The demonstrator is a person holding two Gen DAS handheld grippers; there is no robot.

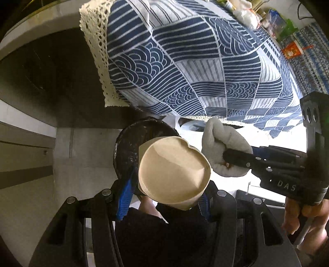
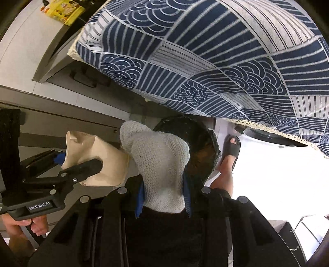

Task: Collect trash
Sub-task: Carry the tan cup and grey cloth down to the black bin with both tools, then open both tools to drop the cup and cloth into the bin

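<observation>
My left gripper point(image 1: 164, 193) is shut on a crushed beige paper cup point(image 1: 173, 170), its open mouth facing the camera. Just beyond the cup stands a black bin point(image 1: 127, 143) lined with a dark bag. To the right, my right gripper point(image 1: 230, 162) is shut on a white knitted cloth point(image 1: 224, 147). In the right wrist view the white knitted cloth point(image 2: 158, 164) sits between the blue pads of the right gripper point(image 2: 163, 191), just in front of the black bin point(image 2: 201, 147). The left gripper point(image 2: 80, 162) holds the paper cup point(image 2: 102, 162) at the left.
A blue patterned tablecloth point(image 1: 195, 61) with a lace edge hangs over the table above the bin. A person's foot in a dark sandal point(image 2: 230, 152) stands right of the bin. Grey cabinet fronts point(image 2: 61, 115) lie to the left. A yellow package point(image 2: 61, 10) lies on a counter.
</observation>
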